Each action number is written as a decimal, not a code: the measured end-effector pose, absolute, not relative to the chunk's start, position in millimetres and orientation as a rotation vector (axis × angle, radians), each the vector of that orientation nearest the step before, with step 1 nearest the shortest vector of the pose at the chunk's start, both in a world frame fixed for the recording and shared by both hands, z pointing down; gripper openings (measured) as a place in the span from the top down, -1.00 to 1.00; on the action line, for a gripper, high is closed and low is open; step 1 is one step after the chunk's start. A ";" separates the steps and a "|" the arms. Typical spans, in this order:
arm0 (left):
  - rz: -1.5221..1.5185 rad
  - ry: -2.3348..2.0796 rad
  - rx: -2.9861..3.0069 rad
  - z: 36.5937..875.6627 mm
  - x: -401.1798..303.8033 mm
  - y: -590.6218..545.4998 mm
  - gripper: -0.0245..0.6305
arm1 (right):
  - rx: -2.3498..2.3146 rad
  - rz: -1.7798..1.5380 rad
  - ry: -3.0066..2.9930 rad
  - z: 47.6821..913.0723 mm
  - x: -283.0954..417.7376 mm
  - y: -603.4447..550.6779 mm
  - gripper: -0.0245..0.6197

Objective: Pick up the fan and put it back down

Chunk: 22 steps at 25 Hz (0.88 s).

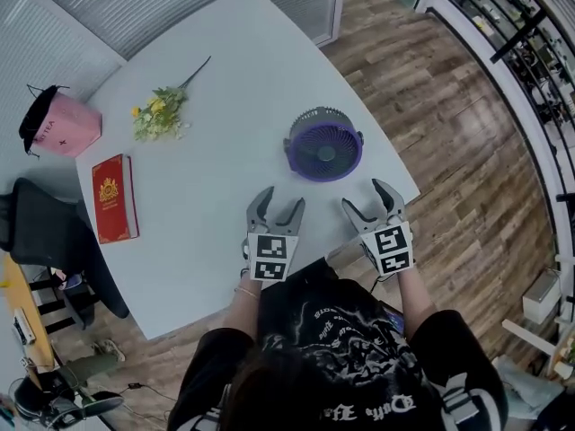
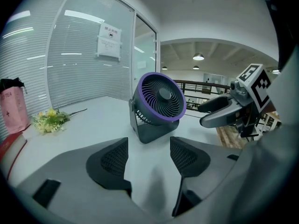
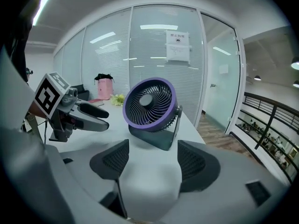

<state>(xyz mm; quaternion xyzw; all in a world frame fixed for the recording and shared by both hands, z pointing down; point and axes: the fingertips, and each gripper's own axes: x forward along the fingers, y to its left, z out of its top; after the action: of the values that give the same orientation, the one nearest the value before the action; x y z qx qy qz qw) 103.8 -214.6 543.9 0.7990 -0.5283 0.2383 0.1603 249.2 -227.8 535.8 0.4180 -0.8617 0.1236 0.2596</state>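
Fan [image 1: 324, 145] upright on the surface [image 1: 225, 106]; we hold left gripper [image 1: 282, 201] and right gripper [image 1: 362, 196] near it. Both sets of fingers [image 2: 110, 160] wide, empty.

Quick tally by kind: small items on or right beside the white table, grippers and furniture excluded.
Fan: 1
Book: 1
Flower bunch: 1
Pink bag: 1
Total: 4
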 end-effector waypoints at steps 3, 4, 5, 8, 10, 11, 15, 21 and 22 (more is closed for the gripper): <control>0.666 -1.517 2.273 548.6 97.5 -226.5 0.05 | 1.158 0.341 -2.310 545.6 251.5 -244.7 -0.05; 0.657 -1.526 2.266 550.3 95.6 -230.4 0.05 | 1.169 0.345 -2.302 548.7 253.3 -250.0 -0.05; 0.649 -1.532 2.261 552.3 94.2 -234.6 0.07 | 1.177 0.350 -2.295 551.7 255.3 -255.1 -0.05; 0.637 -1.533 2.233 561.1 89.3 -250.2 0.08 | 1.178 0.339 -2.272 562.0 258.4 -271.2 -0.05; 0.645 -1.538 2.221 567.0 87.2 -260.3 0.08 | 1.164 0.331 -2.271 567.4 256.1 -282.2 -0.05; 0.659 -1.544 2.221 569.5 87.7 -264.8 0.08 | 1.155 0.332 -2.273 569.7 255.0 -286.7 -0.04; 0.756 -1.562 2.250 580.7 94.3 -285.3 0.08 | 1.117 0.277 -2.258 578.2 255.1 -299.9 -0.04; 0.795 -1.525 2.274 590.2 95.1 -306.8 0.08 | 1.078 0.251 -2.275 587.3 246.2 -319.4 -0.01; 0.803 -1.516 2.275 592.2 94.8 -307.7 0.08 | 1.069 0.247 -2.279 588.4 245.4 -322.5 -0.01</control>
<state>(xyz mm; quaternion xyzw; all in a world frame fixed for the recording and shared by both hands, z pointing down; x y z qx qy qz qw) 94.8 -307.7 592.2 0.7899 -0.5264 0.2789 0.1454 245.4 -322.5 588.4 0.4031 -0.8591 0.0933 0.3014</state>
